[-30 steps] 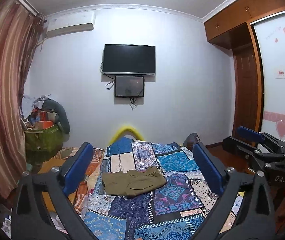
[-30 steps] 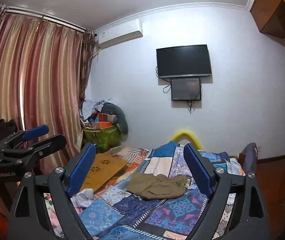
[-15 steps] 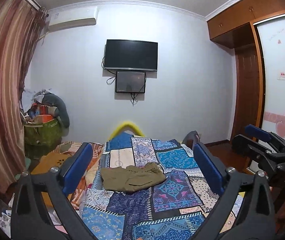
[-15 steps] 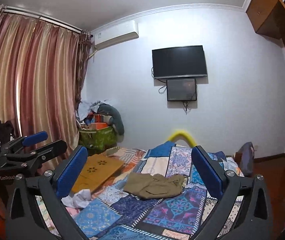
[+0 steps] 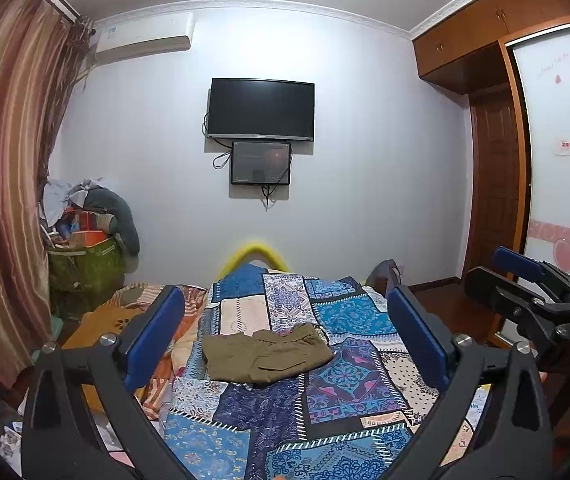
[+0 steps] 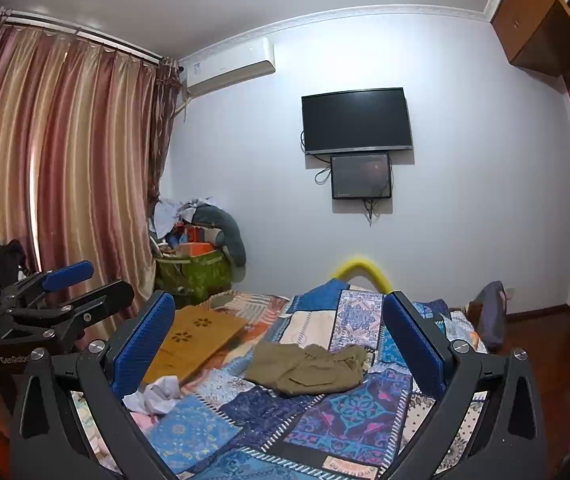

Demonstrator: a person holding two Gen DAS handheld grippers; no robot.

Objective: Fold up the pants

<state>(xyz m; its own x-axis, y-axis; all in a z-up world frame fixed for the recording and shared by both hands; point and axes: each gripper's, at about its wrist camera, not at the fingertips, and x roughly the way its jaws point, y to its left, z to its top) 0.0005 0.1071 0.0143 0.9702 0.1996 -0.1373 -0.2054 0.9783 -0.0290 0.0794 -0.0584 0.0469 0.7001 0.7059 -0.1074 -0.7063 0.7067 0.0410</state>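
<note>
While both handheld grippers hover level before the bed, the left gripper [image 5: 285,336] stands wide open and empty, and the right gripper [image 6: 279,338], its jaws having just been opening, gapes fully with nothing between them. Beyond, crumpled olive-green cotton pants [image 5: 265,354] lie on the blue patchwork quilt [image 5: 337,392], below a black wall-mounted television [image 5: 261,109].

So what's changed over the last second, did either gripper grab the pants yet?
No. The right gripper has just been opening its jaws wider, with nothing between them. The pants lie untouched in the same crumpled heap on the quilt, and the left gripper is open as before.
</note>
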